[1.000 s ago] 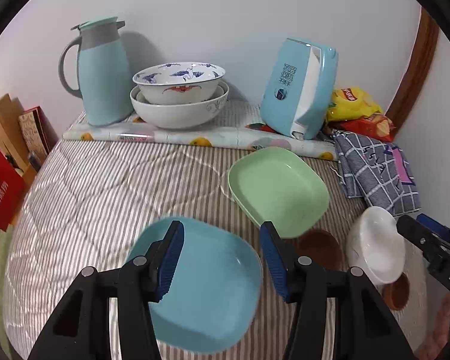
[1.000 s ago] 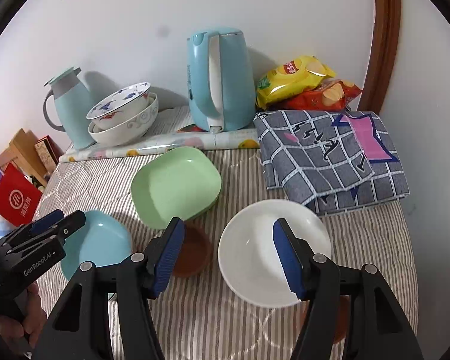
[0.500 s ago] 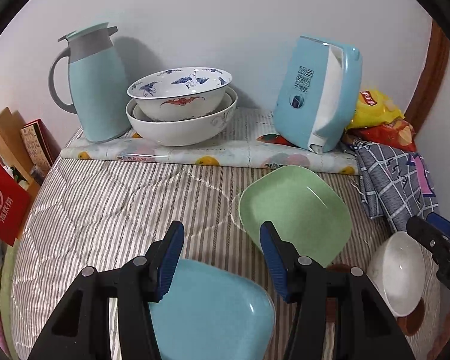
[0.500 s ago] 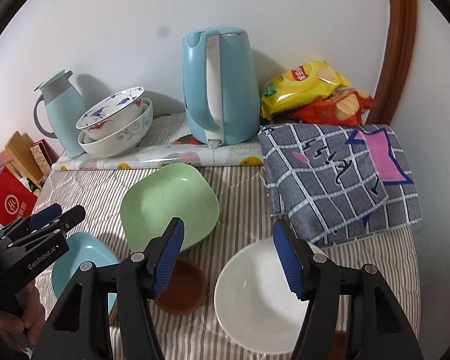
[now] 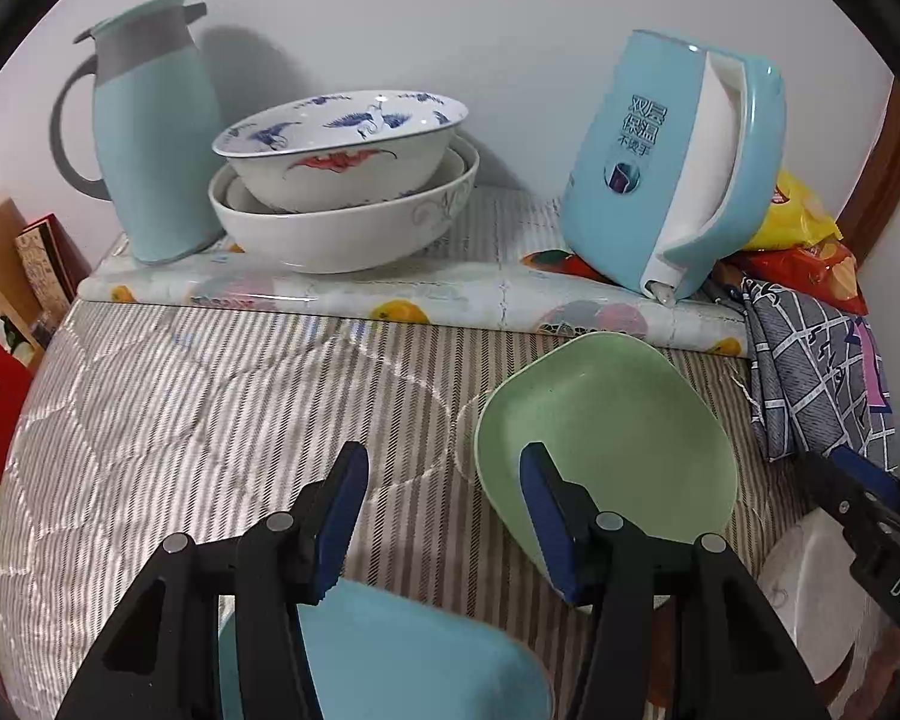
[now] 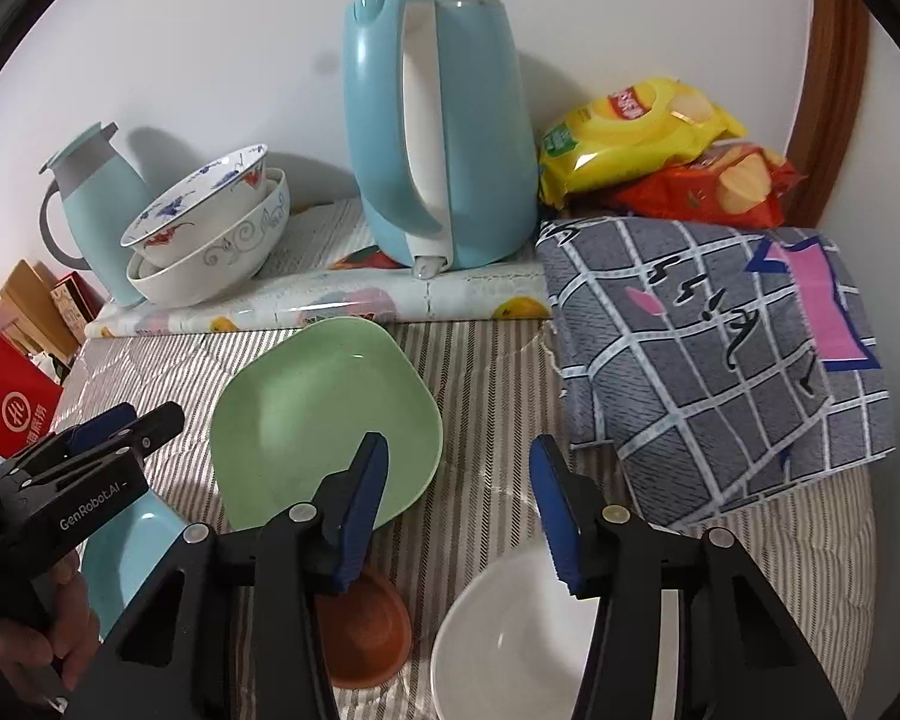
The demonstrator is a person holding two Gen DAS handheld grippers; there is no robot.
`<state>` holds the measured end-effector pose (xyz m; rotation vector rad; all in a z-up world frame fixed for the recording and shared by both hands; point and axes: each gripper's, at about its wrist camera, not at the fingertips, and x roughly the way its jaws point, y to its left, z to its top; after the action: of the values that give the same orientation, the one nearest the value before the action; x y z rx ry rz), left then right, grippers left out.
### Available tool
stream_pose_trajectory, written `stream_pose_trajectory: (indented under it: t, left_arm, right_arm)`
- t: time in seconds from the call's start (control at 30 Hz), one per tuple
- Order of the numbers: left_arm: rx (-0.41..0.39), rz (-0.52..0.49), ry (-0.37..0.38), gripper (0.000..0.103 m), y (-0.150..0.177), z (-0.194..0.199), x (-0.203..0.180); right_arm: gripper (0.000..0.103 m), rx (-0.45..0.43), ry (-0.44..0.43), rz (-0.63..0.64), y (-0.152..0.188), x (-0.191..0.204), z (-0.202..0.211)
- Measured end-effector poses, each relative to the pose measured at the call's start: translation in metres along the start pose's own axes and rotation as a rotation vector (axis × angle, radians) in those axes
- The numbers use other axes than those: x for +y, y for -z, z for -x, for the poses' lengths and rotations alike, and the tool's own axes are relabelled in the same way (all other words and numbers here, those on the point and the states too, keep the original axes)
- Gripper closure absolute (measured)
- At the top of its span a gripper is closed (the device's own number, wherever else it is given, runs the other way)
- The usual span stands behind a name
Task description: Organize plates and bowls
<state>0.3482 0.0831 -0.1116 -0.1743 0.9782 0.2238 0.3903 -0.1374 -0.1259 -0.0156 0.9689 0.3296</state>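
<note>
A green square plate lies mid-table. A blue square plate lies at the near left, under my left gripper, which is open and empty above it. A white bowl and a small brown dish sit at the near right, below my right gripper, which is open and empty. Two stacked patterned bowls stand at the back.
A pale blue thermos jug stands back left and a blue electric kettle back centre, on a fruit-print mat. A folded checked cloth and snack bags lie at the right. Red and brown boxes stand beyond the left edge.
Both grippers have moved forward toward the back of the table and lower. The blue plate and white bowl have slid toward the bottom of the views. Both stay open.
</note>
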Motion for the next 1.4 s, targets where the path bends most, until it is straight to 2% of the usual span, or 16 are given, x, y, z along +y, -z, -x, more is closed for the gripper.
stream_pose_trajectory:
  t: [0.1,0.43,0.67,0.77,0.93,1.03,1.1,1.27,1.4]
  left_arm:
    - [0.016,-0.006,0.002,0.053,-0.002,-0.009,-0.003]
    - [0.060,0.000,0.025,0.053,-0.008,-0.034,-0.004]
    - [0.083,0.002,0.034,0.053,-0.010,-0.048,-0.007]
    - [0.095,0.005,0.046,0.058,-0.011,-0.053,-0.008]
    - [0.113,-0.002,0.053,0.066,-0.011,-0.062,-0.012]
    - [0.123,-0.005,0.055,0.077,-0.010,-0.069,-0.015]
    - [0.133,-0.015,0.055,0.088,-0.010,-0.075,-0.019]
    - [0.111,-0.009,0.063,0.092,-0.010,-0.074,-0.020]
    - [0.089,-0.008,0.070,0.092,-0.012,-0.064,-0.020]
  right_arm:
    - [0.060,0.024,-0.015,-0.010,-0.004,0.002,-0.011]
    - [0.061,0.091,-0.011,-0.006,-0.006,0.012,-0.039]
    - [0.069,0.143,0.005,-0.011,-0.006,0.013,-0.056]
    - [0.071,0.147,0.020,-0.008,-0.006,0.013,-0.061]
    - [0.083,0.174,0.033,-0.004,-0.006,0.014,-0.072]
    - [0.086,0.185,0.041,0.007,-0.006,0.016,-0.077]
    - [0.090,0.182,0.032,0.005,-0.006,0.017,-0.079]
    - [0.097,0.149,0.055,0.020,-0.004,0.018,-0.075]
    - [0.098,0.121,0.038,-0.004,-0.006,0.014,-0.067]
